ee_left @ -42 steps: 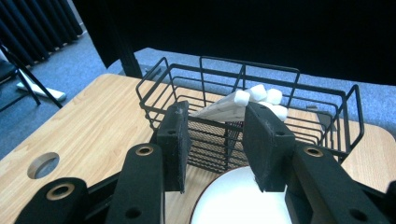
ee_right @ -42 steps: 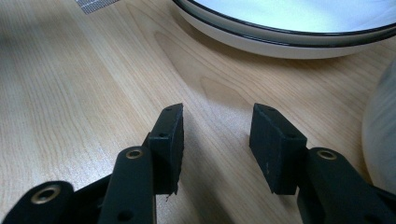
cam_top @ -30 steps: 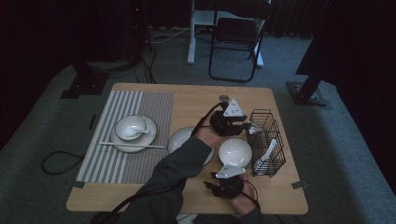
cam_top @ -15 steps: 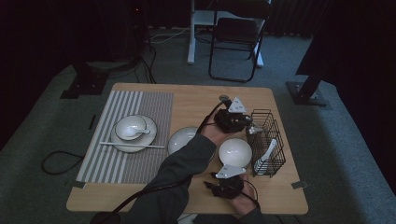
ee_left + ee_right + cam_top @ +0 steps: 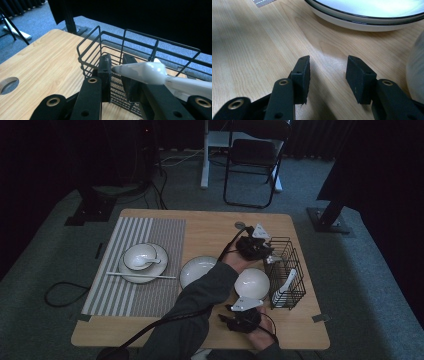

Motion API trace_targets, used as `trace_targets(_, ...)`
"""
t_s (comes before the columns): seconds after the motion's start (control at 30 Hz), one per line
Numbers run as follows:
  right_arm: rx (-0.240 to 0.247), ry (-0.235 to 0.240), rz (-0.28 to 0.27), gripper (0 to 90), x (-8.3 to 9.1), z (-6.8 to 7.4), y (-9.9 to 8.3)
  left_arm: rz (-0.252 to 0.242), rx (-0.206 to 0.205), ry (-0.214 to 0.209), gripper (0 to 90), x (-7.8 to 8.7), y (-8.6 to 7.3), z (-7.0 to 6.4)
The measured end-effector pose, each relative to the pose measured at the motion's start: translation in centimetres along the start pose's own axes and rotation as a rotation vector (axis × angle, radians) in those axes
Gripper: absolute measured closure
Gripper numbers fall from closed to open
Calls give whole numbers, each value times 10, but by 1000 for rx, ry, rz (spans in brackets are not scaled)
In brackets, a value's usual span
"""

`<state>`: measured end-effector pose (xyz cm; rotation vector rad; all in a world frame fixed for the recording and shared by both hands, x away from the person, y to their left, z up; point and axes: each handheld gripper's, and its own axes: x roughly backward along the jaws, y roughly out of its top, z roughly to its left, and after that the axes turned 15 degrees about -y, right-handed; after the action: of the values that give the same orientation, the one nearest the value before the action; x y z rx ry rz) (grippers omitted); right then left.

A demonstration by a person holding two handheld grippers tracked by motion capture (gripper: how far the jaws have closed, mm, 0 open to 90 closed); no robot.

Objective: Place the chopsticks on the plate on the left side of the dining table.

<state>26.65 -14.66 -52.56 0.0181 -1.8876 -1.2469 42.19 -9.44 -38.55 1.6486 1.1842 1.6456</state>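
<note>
On the left lie a striped grey placemat with a white bowl and chopsticks, then a white plate. The left gripper, jaws clamped on a white ceramic spoon, holds it at the black wire basket; lifting it clear of the rim seems next. The right gripper rests, jaws apart, on the wooden surface.

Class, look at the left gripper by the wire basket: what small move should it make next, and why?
Probably lift the white spoon out over the wire basket's rim: the left gripper has its jaws closed on the spoon's handle just inside that rim, and a place setting lies on the striped mat.
</note>
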Motion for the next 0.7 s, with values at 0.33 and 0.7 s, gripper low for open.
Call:
trace_targets(0.33, -2, 2, 0, 539, 0, 0, 0, 17, 21, 15, 819, -8, -4, 4)
trace_targets(0.7, -1, 1, 0, 539, 0, 0, 0, 18, 4, 52, 841, -9, -3, 3)
